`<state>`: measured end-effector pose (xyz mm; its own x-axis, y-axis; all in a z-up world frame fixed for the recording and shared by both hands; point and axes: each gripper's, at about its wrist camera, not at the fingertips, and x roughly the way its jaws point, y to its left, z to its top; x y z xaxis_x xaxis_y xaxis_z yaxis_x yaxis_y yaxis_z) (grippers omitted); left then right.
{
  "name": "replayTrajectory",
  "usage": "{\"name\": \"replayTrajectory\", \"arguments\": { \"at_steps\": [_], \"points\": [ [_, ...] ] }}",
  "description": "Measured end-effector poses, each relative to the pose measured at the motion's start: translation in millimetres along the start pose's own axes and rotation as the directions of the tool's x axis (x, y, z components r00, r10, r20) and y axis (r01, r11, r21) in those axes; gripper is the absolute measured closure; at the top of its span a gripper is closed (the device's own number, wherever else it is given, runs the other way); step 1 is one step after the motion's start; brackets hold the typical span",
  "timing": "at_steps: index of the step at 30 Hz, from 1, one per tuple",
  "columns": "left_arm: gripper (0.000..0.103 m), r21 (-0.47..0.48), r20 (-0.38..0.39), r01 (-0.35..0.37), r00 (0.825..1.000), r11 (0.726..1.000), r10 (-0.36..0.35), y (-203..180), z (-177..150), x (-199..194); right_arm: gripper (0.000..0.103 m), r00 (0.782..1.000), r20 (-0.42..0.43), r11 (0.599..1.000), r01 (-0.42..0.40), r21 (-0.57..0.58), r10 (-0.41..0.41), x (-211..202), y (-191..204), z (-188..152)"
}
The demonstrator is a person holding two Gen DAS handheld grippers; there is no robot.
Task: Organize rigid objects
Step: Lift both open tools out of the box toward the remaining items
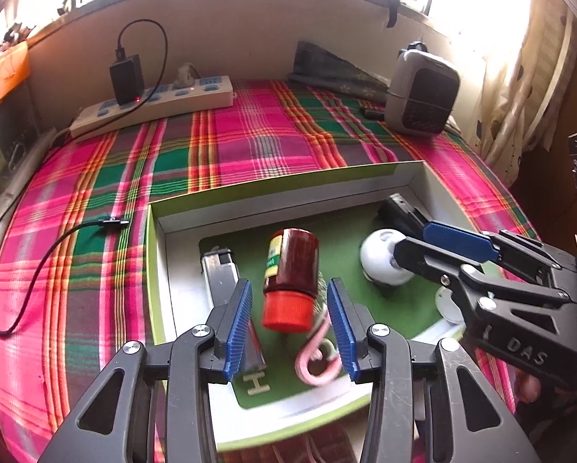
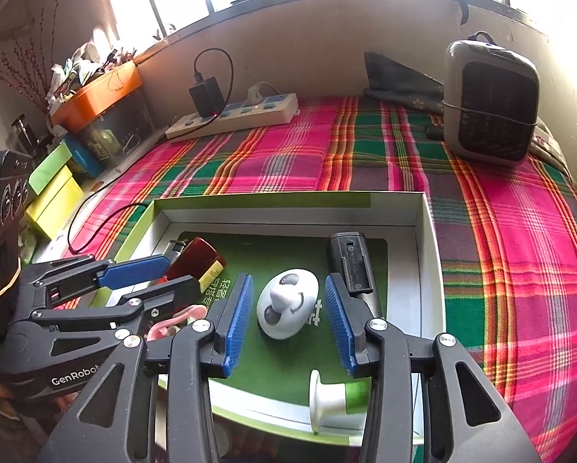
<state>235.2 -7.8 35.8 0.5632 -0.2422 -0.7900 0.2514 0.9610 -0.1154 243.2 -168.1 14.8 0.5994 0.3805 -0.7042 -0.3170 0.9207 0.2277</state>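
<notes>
Since the jar (image 1: 290, 276) lying in the tray (image 1: 155, 270) looks smooth, stiff and light, take it across its round body, not the cap. The left gripper (image 1: 290, 326) stands apart around it, untouching; the right gripper (image 2: 288, 322) stands apart around the panda egg (image 2: 287, 303).

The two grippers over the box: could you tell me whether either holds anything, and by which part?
Nothing is held. The left gripper straddles the dark-red, red-capped plastic bottle; the right gripper straddles the white egg-shaped panda toy, pads clear of both.

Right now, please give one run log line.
left hand-held gripper: open, around red-capped bottle | right hand-held gripper: open, around white panda toy | both in box
</notes>
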Motion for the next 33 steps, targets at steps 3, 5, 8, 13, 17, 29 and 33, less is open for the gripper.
{"name": "replayTrajectory", "arguments": {
  "at_steps": [3,5,8,13,17,29,33],
  "points": [
    [0.063,-0.004,0.015,-0.011,1.0,1.0,0.011,-1.3,-5.5,-8.7,0.062,1.0,0.006,1.0,0.018,-0.004,-0.018,-5.3,1.1,-2.8],
    [0.063,-0.007,0.031,-0.024,0.999,1.0,0.025,-2.1,-9.1,-16.7,0.062,1.0,0.012,1.0,0.022,-0.009,-0.022,-9.4,2.9,-4.8],
    [0.063,-0.02,0.052,-0.043,0.998,0.999,0.044,-3.0,-14.7,-27.7,0.062,0.999,0.024,1.0,0.024,-0.01,-0.023,-16.8,5.2,-7.9],
    [0.063,-0.025,0.074,-0.071,0.995,0.997,0.073,-4.2,-26.2,-41.9,0.062,0.999,0.035,0.999,0.032,-0.024,-0.031,-26.4,11.1,-14.4],
    [0.063,-0.04,0.086,-0.079,0.993,0.996,0.082,-2.8,-35.5,-52.2,0.062,0.998,0.046,0.999,0.037,-0.034,-0.035,-33.8,15.4,-20.0],
    [0.063,-0.064,0.101,-0.111,0.988,0.992,0.117,-4.4,-60.8,-72.3,0.058,0.997,0.07,0.998,0.048,-0.04,-0.045,-58.5,20.5,-36.1],
    [0.063,-0.079,0.096,-0.101,0.989,0.992,0.109,-0.4,-70.7,-76.0,0.058,0.995,0.072,0.995,0.073,-0.064,-0.068,-65.6,24.6,-44.3]
  ]
}}
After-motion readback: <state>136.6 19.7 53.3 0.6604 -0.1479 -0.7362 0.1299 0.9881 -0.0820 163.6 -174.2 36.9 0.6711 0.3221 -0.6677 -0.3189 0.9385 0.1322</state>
